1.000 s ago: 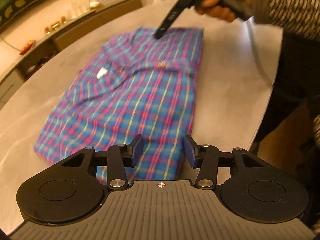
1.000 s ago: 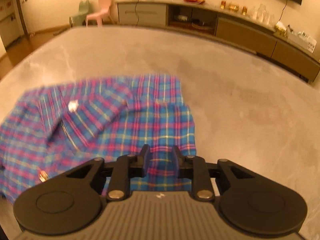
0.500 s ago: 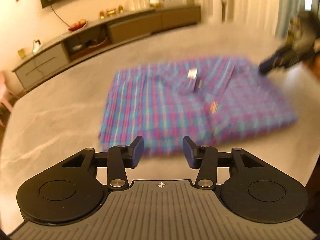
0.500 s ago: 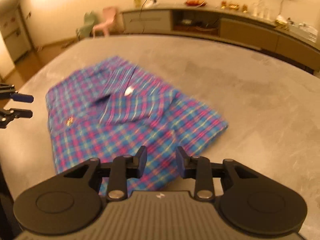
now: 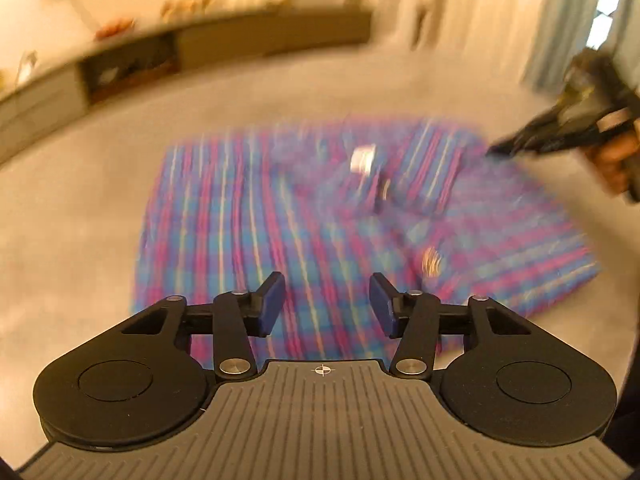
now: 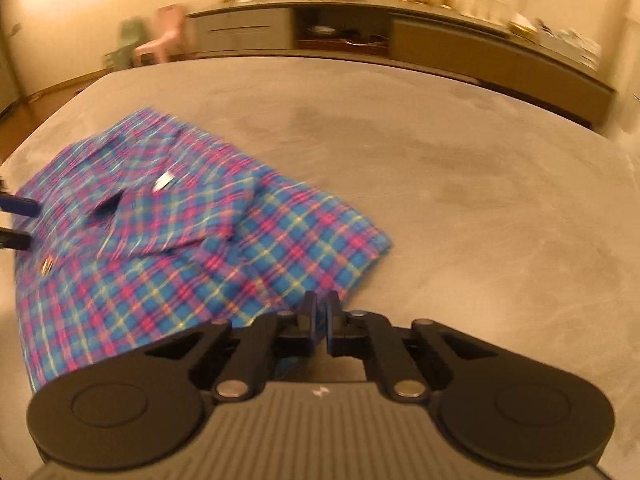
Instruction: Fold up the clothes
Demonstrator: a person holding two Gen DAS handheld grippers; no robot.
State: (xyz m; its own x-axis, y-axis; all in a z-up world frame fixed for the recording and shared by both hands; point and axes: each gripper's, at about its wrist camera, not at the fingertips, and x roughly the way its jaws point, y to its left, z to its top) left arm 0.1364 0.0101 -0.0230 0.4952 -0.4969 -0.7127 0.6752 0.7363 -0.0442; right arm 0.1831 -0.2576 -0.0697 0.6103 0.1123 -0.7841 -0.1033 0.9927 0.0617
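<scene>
I am steering two handheld grippers over a grey table point(image 6: 460, 184). A folded plaid shirt point(image 6: 224, 240), blue with pink and yellow lines, lies flat on the table's left part in the right wrist view, collar and a small white label point(image 6: 164, 181) facing up.

At the far left of that view I see the blue fingertips point(image 6: 18, 205) of the left gripper point(image 5: 327, 304) at the shirt's edge. From its own blurred camera, its jaws stand apart with nothing between them, hovering above the shirt's near hem; they have just been opening a little. A second ago this gripper looked along the shirt's length; now it faces the shirt from another side.

Further right, the right gripper point(image 6: 321, 320) sits at the shirt's near corner. Its jaws have just been closing and are now almost together, apparently pinching the shirt's edge, with plaid cloth showing just beneath them.

I judge the shirt nearly finished, with this pinch starting a last fold or a straightening tug.
</scene>
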